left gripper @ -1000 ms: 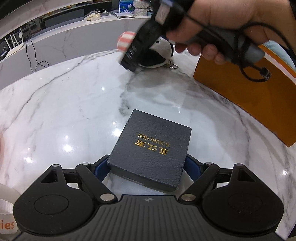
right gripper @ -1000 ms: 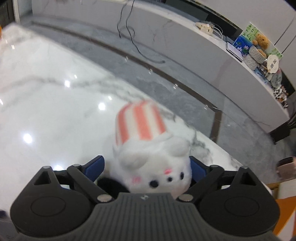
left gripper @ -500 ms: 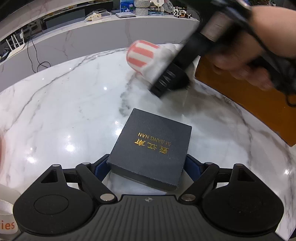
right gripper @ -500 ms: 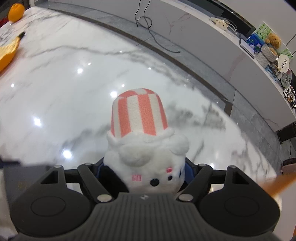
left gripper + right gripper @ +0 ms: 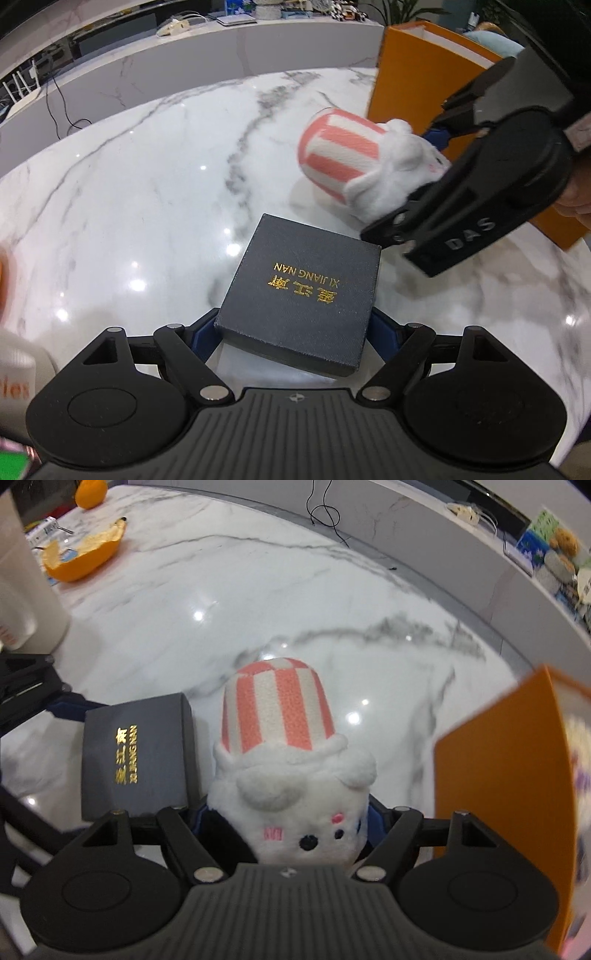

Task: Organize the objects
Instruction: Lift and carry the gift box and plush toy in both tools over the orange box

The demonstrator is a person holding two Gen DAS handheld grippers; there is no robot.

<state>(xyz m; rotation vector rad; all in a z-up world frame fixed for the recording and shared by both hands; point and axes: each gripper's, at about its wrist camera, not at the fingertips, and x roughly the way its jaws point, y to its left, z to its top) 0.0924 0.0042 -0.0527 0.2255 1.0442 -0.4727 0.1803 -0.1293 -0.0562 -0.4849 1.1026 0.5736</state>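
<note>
A dark grey box (image 5: 306,291) with gold "XI JIANG NAN" lettering sits between the fingers of my left gripper (image 5: 295,332), which is shut on it just above the marble table (image 5: 147,192). The box also shows in the right wrist view (image 5: 136,764). My right gripper (image 5: 284,816) is shut on a white plush toy with a pink-and-white striped hat (image 5: 284,768). In the left wrist view the plush (image 5: 354,162) and the right gripper (image 5: 417,170) hang just beyond the box, to its right.
An orange box (image 5: 436,122) stands at the table's right side, also in the right wrist view (image 5: 498,775). An orange peel (image 5: 81,557) and a whole orange (image 5: 90,493) lie at the far left. A white container (image 5: 26,590) stands at the left.
My right gripper has carried the plush from the far side of the table toward me and to the right, close beside the dark box. The left gripper and box have stayed put.
</note>
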